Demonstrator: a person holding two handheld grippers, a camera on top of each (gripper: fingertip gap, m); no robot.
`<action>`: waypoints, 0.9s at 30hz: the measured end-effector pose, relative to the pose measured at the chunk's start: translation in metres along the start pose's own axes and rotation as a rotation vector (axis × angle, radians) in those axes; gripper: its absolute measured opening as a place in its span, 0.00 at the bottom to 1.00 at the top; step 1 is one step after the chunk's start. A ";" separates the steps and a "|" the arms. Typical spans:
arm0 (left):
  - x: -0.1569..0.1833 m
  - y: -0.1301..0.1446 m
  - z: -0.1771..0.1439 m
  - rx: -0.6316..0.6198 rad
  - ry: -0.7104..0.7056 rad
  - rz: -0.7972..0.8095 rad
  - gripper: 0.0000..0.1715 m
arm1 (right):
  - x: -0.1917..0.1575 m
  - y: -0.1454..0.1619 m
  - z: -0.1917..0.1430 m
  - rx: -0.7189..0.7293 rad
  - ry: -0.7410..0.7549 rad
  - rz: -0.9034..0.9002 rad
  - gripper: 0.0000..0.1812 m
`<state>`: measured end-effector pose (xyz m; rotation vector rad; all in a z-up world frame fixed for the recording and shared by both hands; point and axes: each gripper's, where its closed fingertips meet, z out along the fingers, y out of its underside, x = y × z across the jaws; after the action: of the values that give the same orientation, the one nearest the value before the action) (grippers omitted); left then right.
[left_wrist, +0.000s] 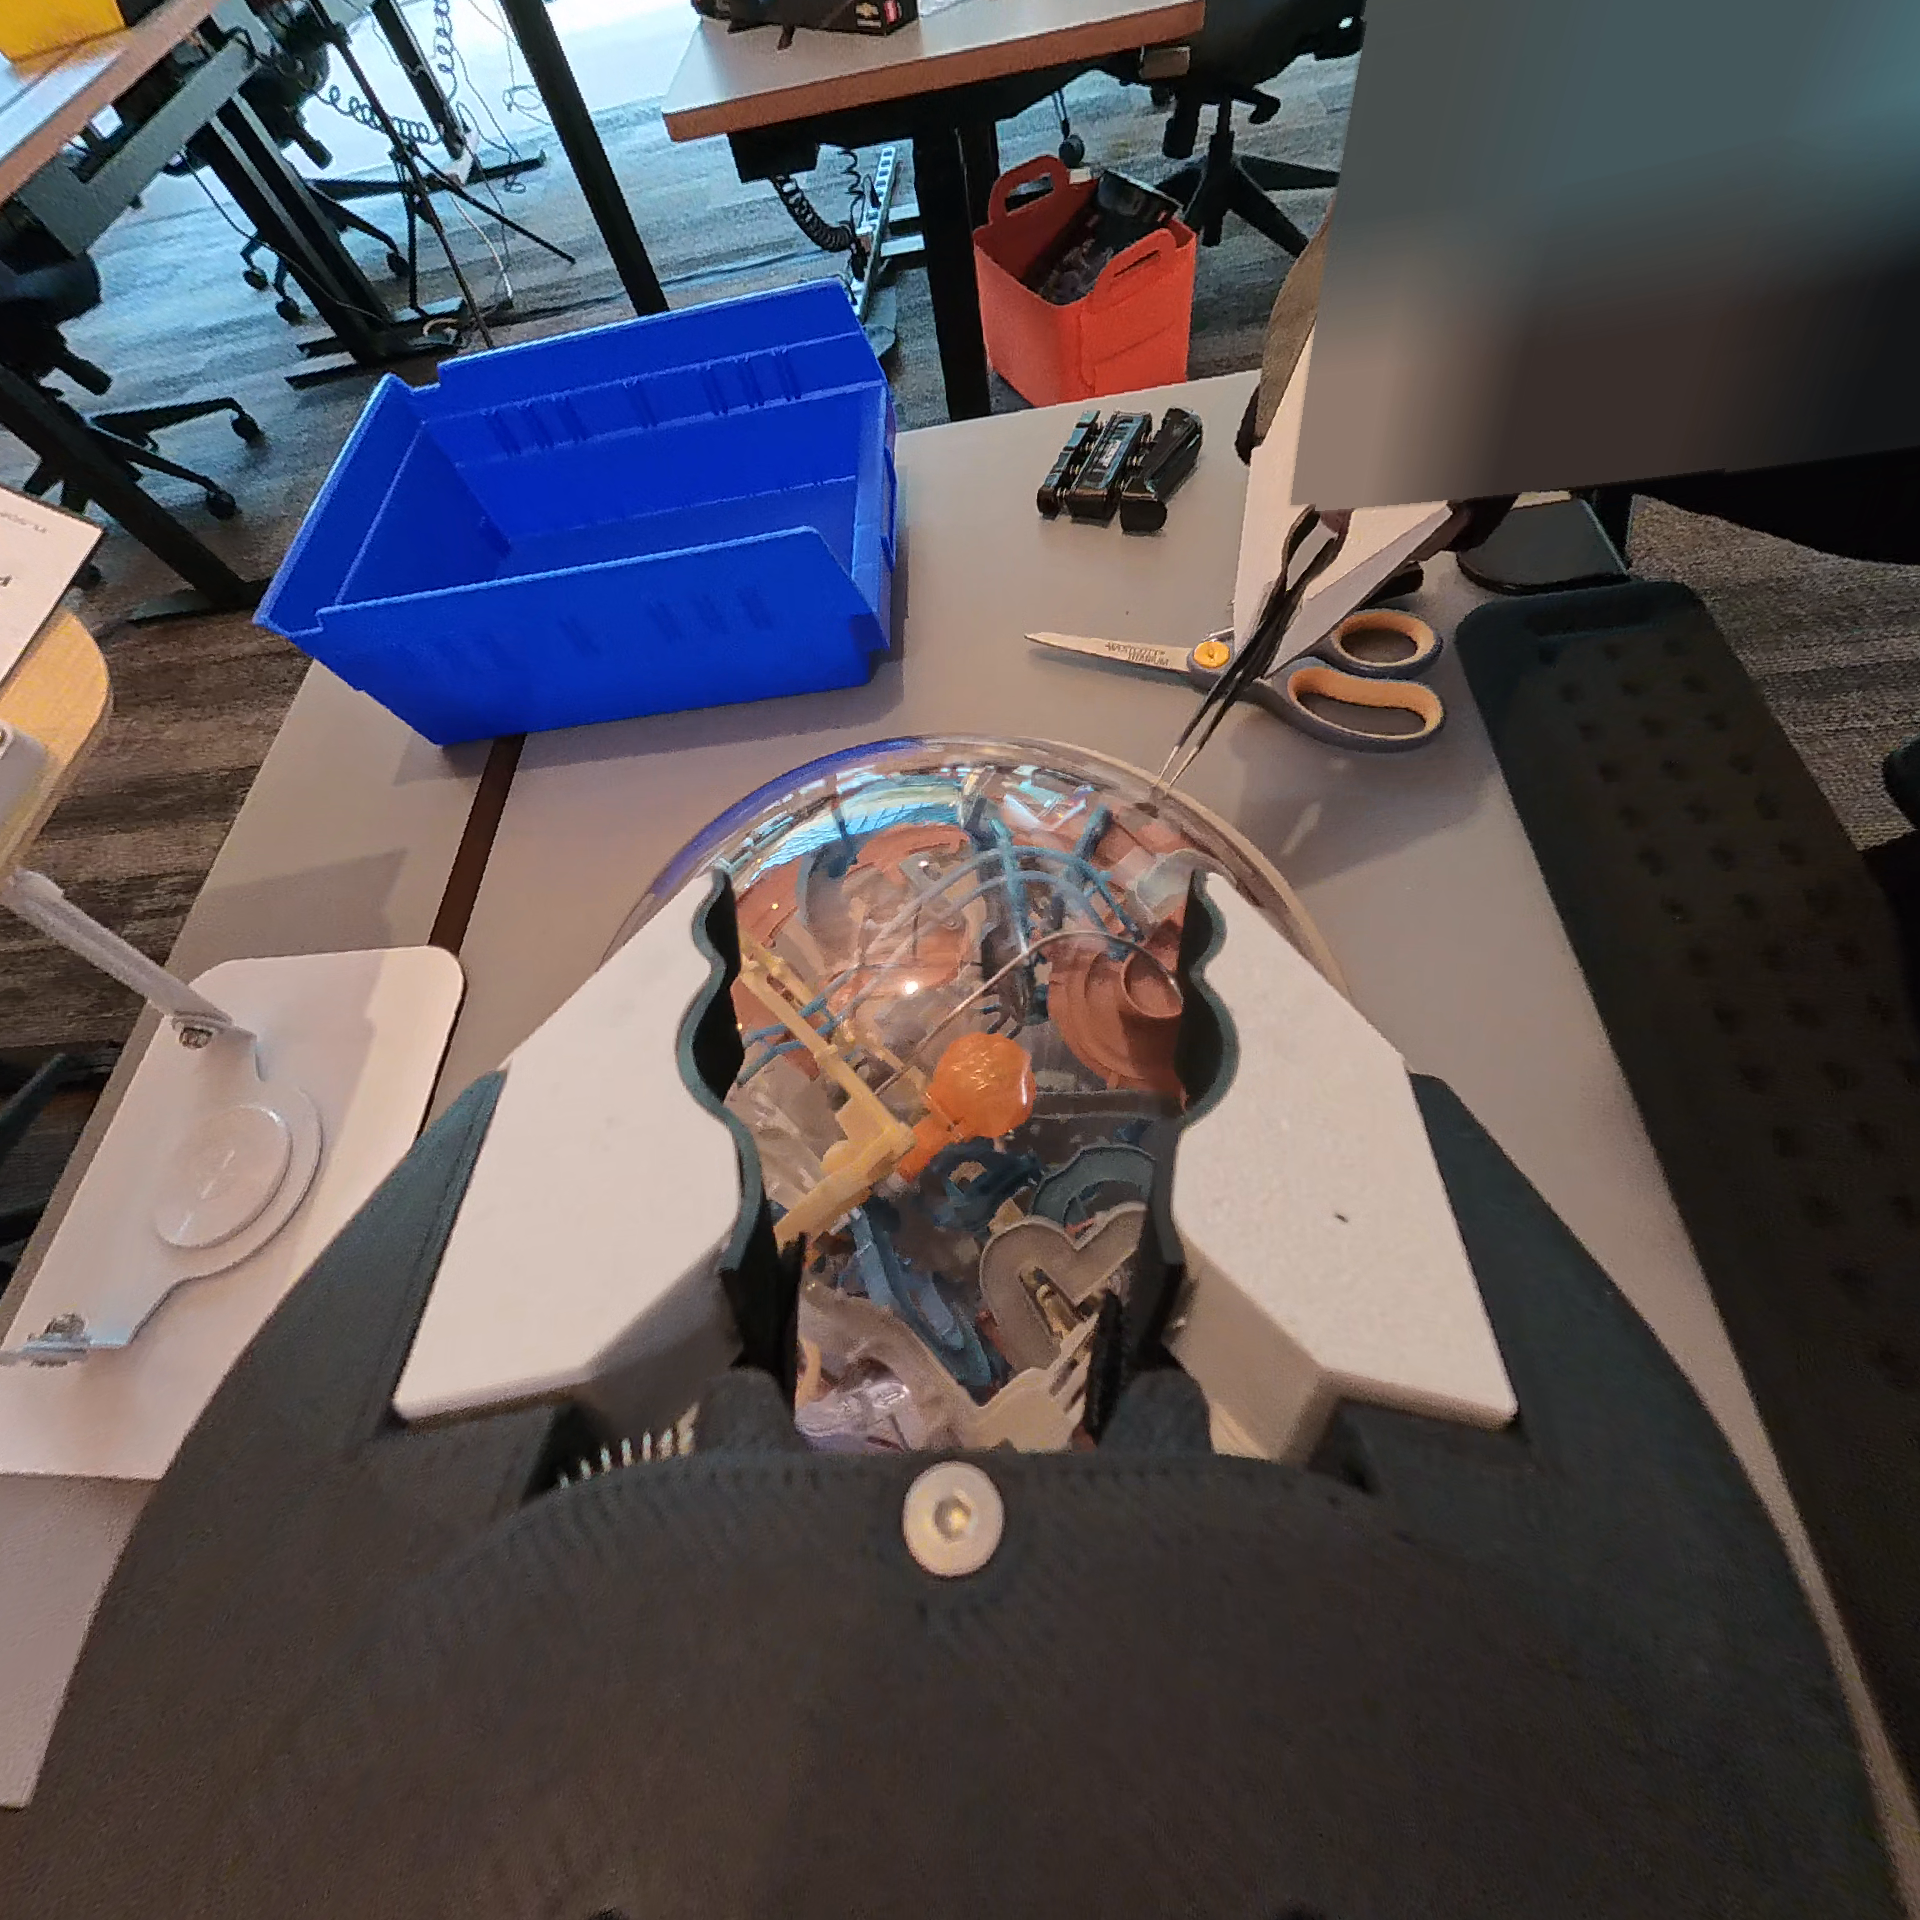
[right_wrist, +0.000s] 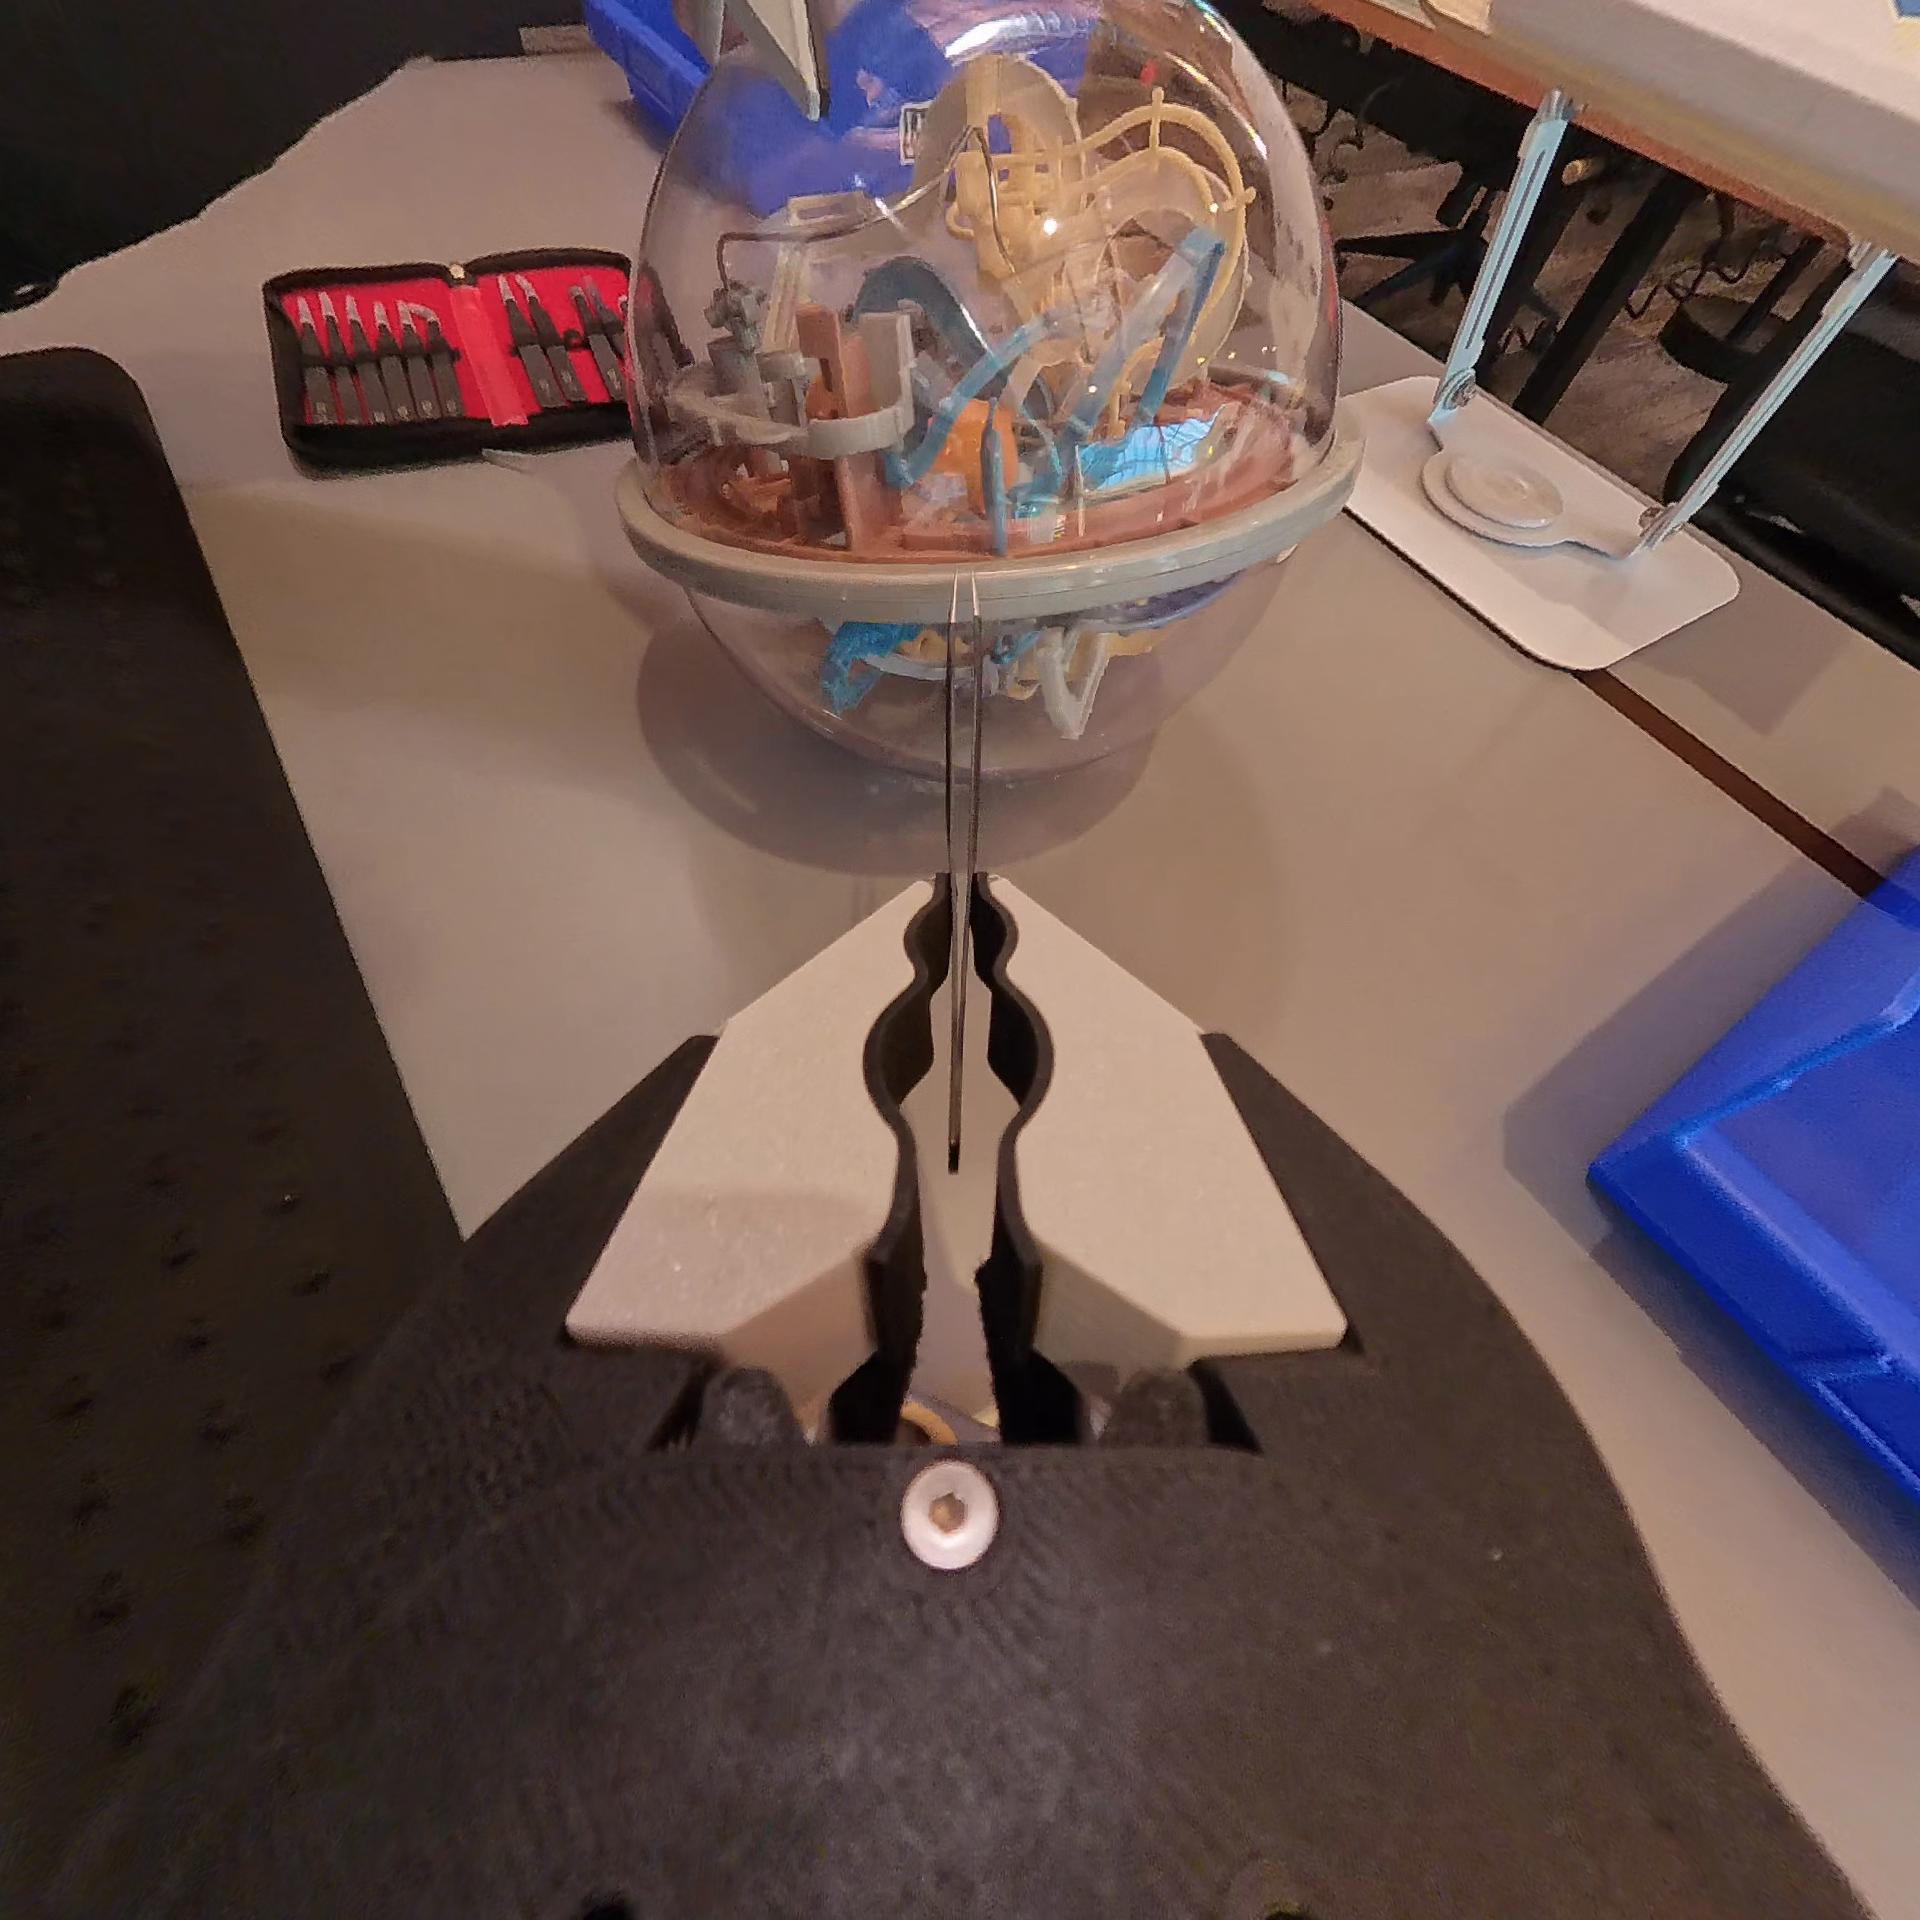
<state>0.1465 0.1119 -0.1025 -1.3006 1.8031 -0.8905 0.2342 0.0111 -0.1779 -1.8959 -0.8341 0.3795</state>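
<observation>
Clear plastic maze ball (right_wrist: 982, 416) is sitting on the grey desk (right_wrist: 1351, 883), the left tool (left_wrist: 961, 914) spread around its dome. The right tool (right_wrist: 961, 904) is pinching thin tweezers (right_wrist: 964, 831) whose tips are touching the ball's grey rim.

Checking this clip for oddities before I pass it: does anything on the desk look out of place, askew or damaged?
Nothing looks spilled or broken. The unusual bit: the right tool pinches thin tweezers whose tips touch the grey rim of the clear maze ball, while the left tool straddles it from above. Scissors lie flat nearby.
</observation>
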 end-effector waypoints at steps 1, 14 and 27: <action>0.001 -0.001 0.002 0.005 0.005 0.002 0.48 | 0.000 0.001 0.000 -0.004 -0.002 -0.004 0.00; -0.001 -0.008 0.015 0.008 0.065 0.024 0.48 | 0.012 0.016 -0.013 -0.032 0.020 0.002 0.00; -0.001 -0.009 0.017 0.000 0.079 0.029 0.48 | 0.013 0.021 -0.013 -0.049 0.025 -0.011 0.00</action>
<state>0.1656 0.1083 -0.1031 -1.2513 1.8783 -0.9382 0.2594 0.0053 -0.1889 -1.9369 -0.8443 0.3310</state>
